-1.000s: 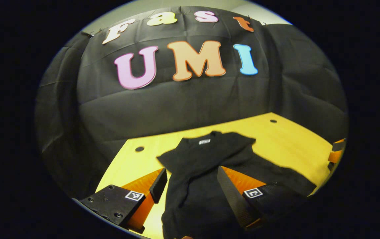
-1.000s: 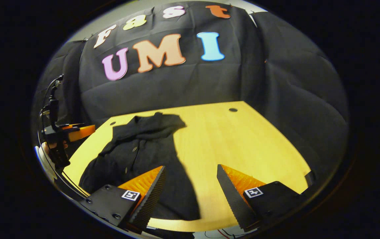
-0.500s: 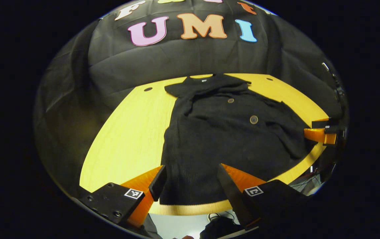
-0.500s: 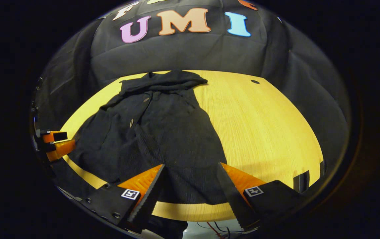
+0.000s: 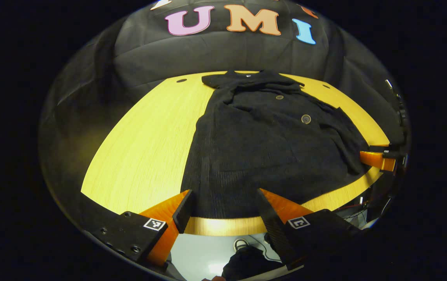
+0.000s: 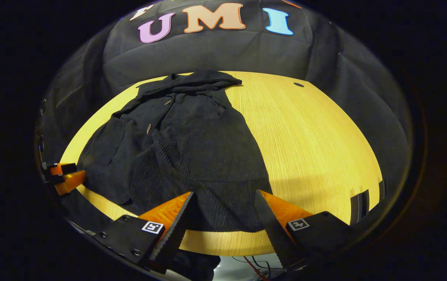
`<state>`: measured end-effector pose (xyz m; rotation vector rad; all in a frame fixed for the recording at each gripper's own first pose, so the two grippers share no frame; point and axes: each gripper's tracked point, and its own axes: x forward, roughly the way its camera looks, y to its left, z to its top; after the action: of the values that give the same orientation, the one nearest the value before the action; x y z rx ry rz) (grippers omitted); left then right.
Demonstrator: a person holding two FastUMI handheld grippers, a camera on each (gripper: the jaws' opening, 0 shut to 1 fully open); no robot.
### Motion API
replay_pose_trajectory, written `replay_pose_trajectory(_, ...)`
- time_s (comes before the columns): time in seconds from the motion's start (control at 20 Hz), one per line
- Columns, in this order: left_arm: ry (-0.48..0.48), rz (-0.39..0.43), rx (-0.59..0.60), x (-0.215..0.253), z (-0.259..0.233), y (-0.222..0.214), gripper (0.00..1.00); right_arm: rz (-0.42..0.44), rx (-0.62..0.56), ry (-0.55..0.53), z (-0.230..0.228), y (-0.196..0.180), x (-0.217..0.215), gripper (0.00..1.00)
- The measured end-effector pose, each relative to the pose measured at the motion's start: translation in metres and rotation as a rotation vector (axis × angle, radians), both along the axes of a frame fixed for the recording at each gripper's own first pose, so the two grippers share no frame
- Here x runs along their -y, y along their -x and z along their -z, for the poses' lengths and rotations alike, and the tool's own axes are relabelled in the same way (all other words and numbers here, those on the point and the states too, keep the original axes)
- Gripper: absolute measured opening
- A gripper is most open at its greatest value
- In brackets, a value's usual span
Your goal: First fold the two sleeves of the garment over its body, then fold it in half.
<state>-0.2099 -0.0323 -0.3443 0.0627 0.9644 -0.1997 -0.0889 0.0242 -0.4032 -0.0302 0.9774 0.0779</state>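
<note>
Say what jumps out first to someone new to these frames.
A black garment with round buttons, spread down the middle of the bright yellow table, collar toward the far edge. Near the table's front edge, the left gripper and right gripper hang open over its hem.

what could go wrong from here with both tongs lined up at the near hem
The black garment lies with its hem at the table's near edge, so a low approach by the left tongs or right tongs may hit wood. The fabric looks bunched near the collar, so a fold may trap wrinkles. Both tongs are open and seem to face the same stretch of hem, so they might pinch unevenly and skew the fold.
</note>
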Motion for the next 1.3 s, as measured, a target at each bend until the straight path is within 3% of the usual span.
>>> replay_pose_trajectory(0.1, 0.009, 0.014, -0.012, 0.003, 0.001, 0.000, 0.98, 0.028, -0.008, -0.003, 0.000, 0.001, -0.002, 0.94)
replay_pose_trajectory(0.2, 0.015, 0.046, -0.020, 0.008, -0.002, 0.003, 0.92, 0.010, -0.013, 0.002, 0.000, 0.003, -0.013, 0.86)
replay_pose_trajectory(0.4, 0.029, 0.105, -0.015, 0.022, -0.001, 0.001, 0.53, -0.027, -0.004, 0.054, 0.000, 0.003, -0.031, 0.36)
replay_pose_trajectory(0.5, 0.040, 0.109, -0.009, 0.020, -0.001, -0.002, 0.34, -0.025, -0.008, 0.069, 0.000, 0.004, -0.037, 0.21)
replay_pose_trajectory(0.55, 0.054, 0.100, -0.004, 0.018, -0.002, -0.004, 0.17, -0.023, -0.006, 0.076, -0.001, 0.005, -0.038, 0.16)
replay_pose_trajectory(0.6, 0.080, 0.087, -0.007, 0.017, -0.002, -0.006, 0.10, -0.019, 0.002, 0.097, -0.003, 0.004, -0.038, 0.11)
replay_pose_trajectory(0.65, 0.105, 0.070, -0.014, 0.016, -0.002, -0.004, 0.03, -0.010, 0.022, 0.124, -0.007, 0.003, -0.037, 0.11)
replay_pose_trajectory(0.75, 0.130, 0.035, -0.023, 0.009, -0.004, -0.008, 0.00, -0.006, 0.079, 0.128, -0.023, -0.001, -0.041, 0.07)
replay_pose_trajectory(0.95, 0.145, 0.056, 0.033, 0.004, -0.025, -0.032, 0.00, -0.023, 0.132, 0.091, -0.052, -0.016, -0.055, 0.04)
replay_pose_trajectory(1.1, 0.164, 0.071, 0.107, 0.004, -0.052, -0.072, 0.00, -0.030, 0.166, 0.065, -0.075, -0.041, -0.060, 0.06)
replay_pose_trajectory(1.3, 0.200, 0.020, 0.167, 0.007, -0.076, -0.140, 0.00, -0.040, 0.223, 0.026, -0.111, -0.096, -0.066, 0.07)
